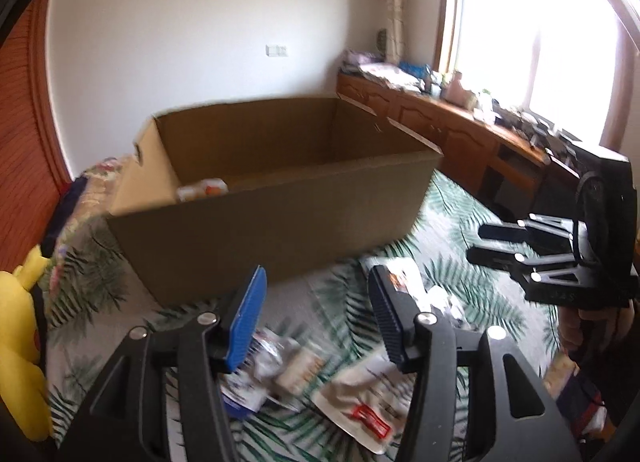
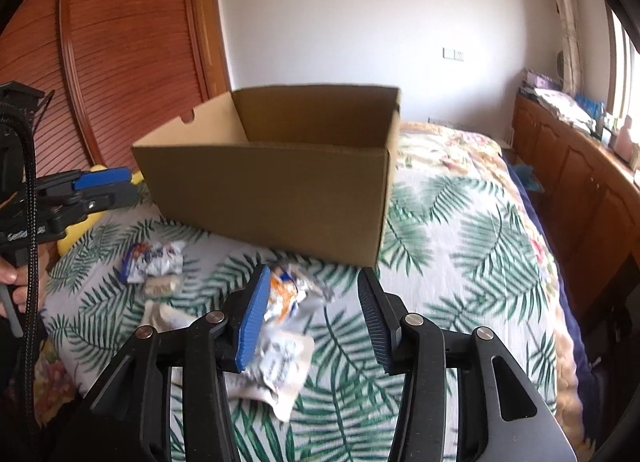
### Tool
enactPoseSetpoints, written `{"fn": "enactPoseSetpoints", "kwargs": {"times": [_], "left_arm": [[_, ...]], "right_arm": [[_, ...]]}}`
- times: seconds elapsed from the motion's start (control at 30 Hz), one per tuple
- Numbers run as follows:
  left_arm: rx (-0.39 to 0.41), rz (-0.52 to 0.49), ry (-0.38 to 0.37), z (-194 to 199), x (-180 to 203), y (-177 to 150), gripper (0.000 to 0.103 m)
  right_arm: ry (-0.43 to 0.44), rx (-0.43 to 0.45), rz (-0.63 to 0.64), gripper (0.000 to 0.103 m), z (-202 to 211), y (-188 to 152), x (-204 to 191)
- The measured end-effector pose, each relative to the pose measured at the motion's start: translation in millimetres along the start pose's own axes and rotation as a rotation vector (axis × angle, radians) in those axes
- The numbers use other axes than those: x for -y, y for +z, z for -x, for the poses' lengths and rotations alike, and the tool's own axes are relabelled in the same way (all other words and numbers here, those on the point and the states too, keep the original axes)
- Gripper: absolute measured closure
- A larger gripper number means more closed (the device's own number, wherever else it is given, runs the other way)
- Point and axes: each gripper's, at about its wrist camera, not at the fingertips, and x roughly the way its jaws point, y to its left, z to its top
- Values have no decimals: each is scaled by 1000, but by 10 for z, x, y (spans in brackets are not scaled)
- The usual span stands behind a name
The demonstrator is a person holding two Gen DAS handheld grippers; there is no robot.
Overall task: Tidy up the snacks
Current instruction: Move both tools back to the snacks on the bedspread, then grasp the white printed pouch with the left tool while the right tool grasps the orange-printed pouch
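Observation:
An open brown cardboard box point(image 1: 280, 214) stands on the bed; it also shows in the right wrist view point(image 2: 276, 186). One snack packet point(image 1: 204, 188) lies inside at its left corner. Several loose snack packets lie on the leaf-print bedspread in front of the box, among them a white packet with a red label point(image 1: 360, 402), a blue and white one point(image 2: 154, 260) and an orange and silver one point(image 2: 292, 294). My left gripper point(image 1: 316, 318) is open and empty above the packets. My right gripper point(image 2: 312, 318) is open and empty above them too.
A yellow plush toy point(image 1: 20, 342) lies at the bed's left edge. A wooden cabinet point(image 1: 460, 130) cluttered with items runs under the window on the right. A wooden louvred door point(image 2: 120, 42) stands behind the bed. The bedspread point(image 2: 460, 242) stretches right of the box.

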Motion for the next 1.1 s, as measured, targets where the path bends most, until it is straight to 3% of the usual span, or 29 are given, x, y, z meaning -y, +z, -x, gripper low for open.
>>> {"fn": "enactPoseSetpoints", "kwargs": {"times": [0.3,0.7,1.1], "left_arm": [[-167,-32,-78,-435,402,-337,47],[-219,-94,-160,-524,792,-345,45],[-262,-128,-171,-699,942,-336,39]], "right_arm": [[-44,-60,-51,47,-48,-358,211],[-55,-91,-83,46,-65,-527,382],[-32,-99,-99,46,-100,-547,414]]}}
